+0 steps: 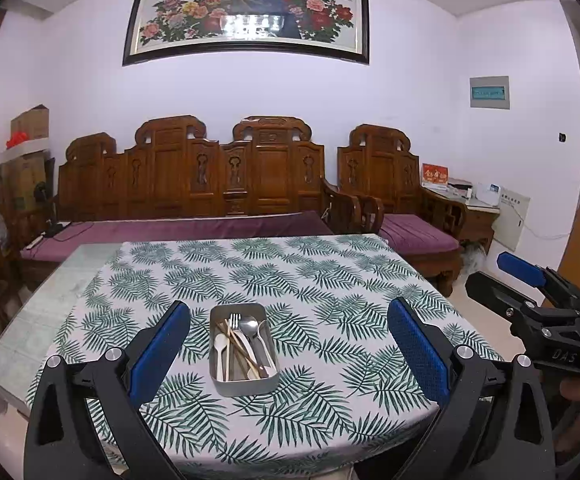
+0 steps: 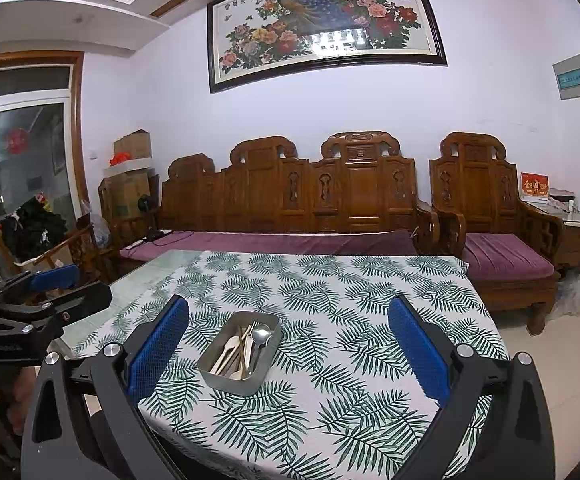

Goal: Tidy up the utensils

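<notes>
A metal tray stands on the table, near its front edge, and all the utensils lie together inside it. I see a steel fork and a steel spoon, pale spoons that are perhaps plastic or wood, and thin chopsticks crossing over them. The steel pieces are stiff, smooth and probably slippery; the pale ones look light. The chopsticks are thin and may roll or slip out of a grip. I think it is best to take each piece at the middle of its handle, where it lies free above the others.

The left gripper has its jaws spread wide and holds nothing; the tray appears between its fingers but farther away, not touched. The right gripper is also spread and empty, with the tray ahead of it and a little to the left, well apart from the fingers.
</notes>
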`<state>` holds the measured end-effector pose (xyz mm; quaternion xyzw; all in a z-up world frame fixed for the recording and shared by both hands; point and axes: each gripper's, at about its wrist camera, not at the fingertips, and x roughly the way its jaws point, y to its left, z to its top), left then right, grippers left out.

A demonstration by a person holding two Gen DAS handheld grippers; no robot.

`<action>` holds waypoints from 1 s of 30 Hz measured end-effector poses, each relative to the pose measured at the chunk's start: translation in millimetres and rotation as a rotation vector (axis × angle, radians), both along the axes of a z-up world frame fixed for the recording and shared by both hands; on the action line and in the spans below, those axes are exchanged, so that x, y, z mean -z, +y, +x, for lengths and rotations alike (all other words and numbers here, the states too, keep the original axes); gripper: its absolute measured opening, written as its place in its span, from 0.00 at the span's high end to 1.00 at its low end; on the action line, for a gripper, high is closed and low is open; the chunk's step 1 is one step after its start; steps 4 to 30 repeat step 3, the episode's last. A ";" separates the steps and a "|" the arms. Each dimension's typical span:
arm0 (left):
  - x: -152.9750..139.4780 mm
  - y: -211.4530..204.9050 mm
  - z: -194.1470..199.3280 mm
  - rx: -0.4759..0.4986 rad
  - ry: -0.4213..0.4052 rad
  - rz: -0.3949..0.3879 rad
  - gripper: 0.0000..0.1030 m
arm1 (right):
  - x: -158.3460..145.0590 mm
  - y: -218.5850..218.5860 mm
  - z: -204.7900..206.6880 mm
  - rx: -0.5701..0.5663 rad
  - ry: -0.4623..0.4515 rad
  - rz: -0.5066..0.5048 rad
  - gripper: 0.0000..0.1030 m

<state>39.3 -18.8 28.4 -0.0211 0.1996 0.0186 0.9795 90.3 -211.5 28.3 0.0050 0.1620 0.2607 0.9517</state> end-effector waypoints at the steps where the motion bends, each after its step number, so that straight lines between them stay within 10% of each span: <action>1: 0.2 0.3 0.0 0.000 0.001 -0.002 0.08 | 0.4 0.4 -0.4 0.000 -0.001 0.000 0.03; 30: -0.7 -0.2 0.2 -0.002 0.001 -0.002 0.08 | -0.2 0.5 -0.1 0.000 0.001 0.001 0.03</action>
